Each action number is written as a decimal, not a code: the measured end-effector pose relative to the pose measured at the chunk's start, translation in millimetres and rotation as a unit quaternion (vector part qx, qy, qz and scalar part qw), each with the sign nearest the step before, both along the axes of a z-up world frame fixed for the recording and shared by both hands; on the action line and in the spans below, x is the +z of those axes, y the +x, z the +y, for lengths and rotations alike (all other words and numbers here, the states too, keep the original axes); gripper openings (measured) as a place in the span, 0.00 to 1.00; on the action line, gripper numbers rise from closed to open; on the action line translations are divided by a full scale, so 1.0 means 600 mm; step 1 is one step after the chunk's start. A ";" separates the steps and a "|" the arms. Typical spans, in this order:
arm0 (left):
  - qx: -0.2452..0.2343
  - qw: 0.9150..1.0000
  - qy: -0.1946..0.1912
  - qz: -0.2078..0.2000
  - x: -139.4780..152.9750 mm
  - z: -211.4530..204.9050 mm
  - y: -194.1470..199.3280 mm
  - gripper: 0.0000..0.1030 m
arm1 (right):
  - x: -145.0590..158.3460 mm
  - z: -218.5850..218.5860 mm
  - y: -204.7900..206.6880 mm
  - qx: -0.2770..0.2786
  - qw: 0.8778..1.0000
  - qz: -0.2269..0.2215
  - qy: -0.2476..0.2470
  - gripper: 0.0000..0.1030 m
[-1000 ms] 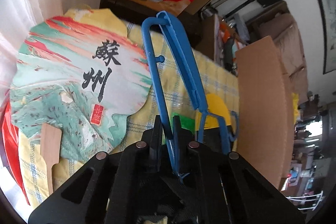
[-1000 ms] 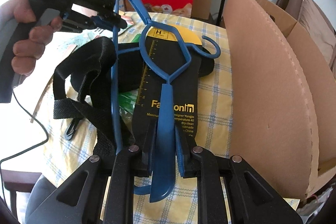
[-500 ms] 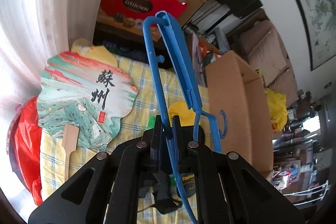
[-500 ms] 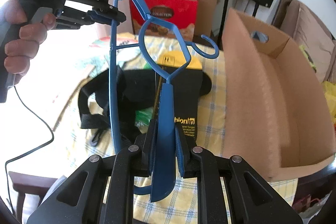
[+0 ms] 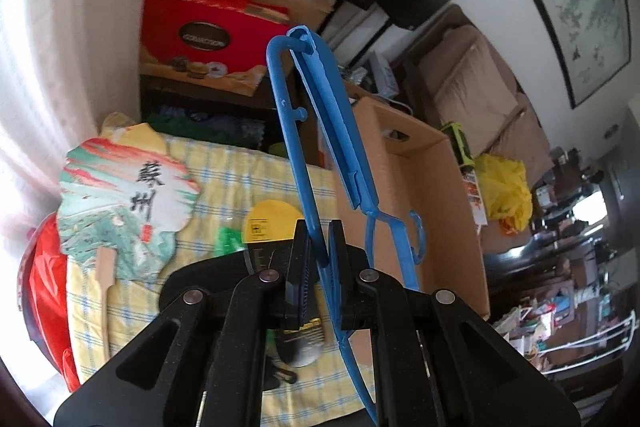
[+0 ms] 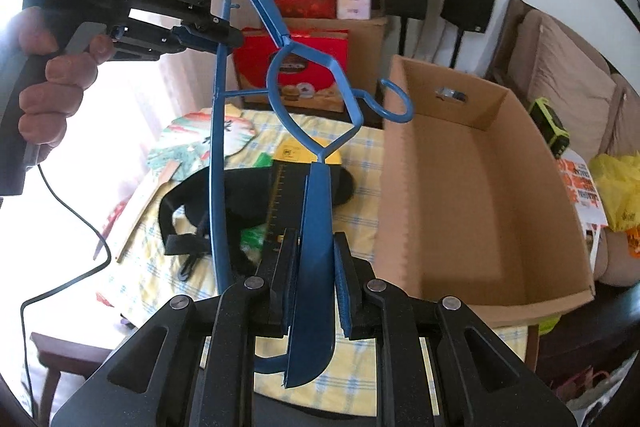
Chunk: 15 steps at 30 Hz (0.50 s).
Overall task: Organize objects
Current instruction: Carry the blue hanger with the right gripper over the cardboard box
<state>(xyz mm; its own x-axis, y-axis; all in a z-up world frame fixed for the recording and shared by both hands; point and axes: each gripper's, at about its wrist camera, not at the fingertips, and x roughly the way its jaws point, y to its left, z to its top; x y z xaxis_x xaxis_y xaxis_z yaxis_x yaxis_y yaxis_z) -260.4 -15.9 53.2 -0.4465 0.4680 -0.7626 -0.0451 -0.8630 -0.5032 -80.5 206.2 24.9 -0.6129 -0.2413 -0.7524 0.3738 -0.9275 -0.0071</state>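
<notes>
a blue plastic hanger point(image 6: 316, 163) hangs in mid-air above a table covered in a yellow checked cloth point(image 6: 360, 163), held by two hand-held grippers at once. the right gripper point(image 6: 316, 255) is closed on one broad flat shoulder arm of the hanger, its ribbed pads pressed to either face. the left gripper point(image 5: 318, 247) is closed on the thin bottom rod, a grip also seen from the right wrist view, where the left gripper point(image 6: 224, 37) pinches the rod high up while a person's hand point(image 6: 44, 83) squeezes its trigger.

an open cardboard box point(image 6: 500, 187) stands on the table just beside the hanger, on the right; the hanger's hook point(image 6: 394, 103) points toward it. the box looks like the likely destination, though that is a judgement.

on the cloth below lie a black strapped item point(image 6: 240, 195), a black-and-yellow card point(image 6: 296, 163) and a painted paper fan point(image 5: 124, 203).

the hanger appears light and stiff, but its thin rod probably flexes and could twist or slip between smooth pads. the wide arm offers the surer hold, since its flat faces sit squarely between the pads. the open hook and the small pegs on the rod could snag the box rim or the straps below on the way down.
</notes>
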 end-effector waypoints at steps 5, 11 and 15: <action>-0.026 1.000 -0.015 0.009 0.013 0.081 -0.010 0.08 | 0.007 0.057 -0.003 -0.031 1.000 0.002 -0.005 0.16; -0.056 0.998 -0.025 0.000 0.001 0.173 -0.031 0.08 | 0.008 0.127 -0.012 -0.068 0.998 -0.003 -0.012 0.16; -0.075 0.997 -0.027 -0.011 -0.015 0.227 -0.046 0.09 | 0.006 0.163 -0.016 -0.088 0.996 -0.006 -0.010 0.16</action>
<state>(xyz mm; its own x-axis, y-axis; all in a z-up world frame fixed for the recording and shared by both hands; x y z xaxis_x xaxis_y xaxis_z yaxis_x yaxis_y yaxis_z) -288.2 120.0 44.0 -0.3580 0.4864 -0.7970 -0.1650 -0.8731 -0.4587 -90.1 304.2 28.3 -0.6385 -0.1456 -0.7557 0.2048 -0.9787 0.0155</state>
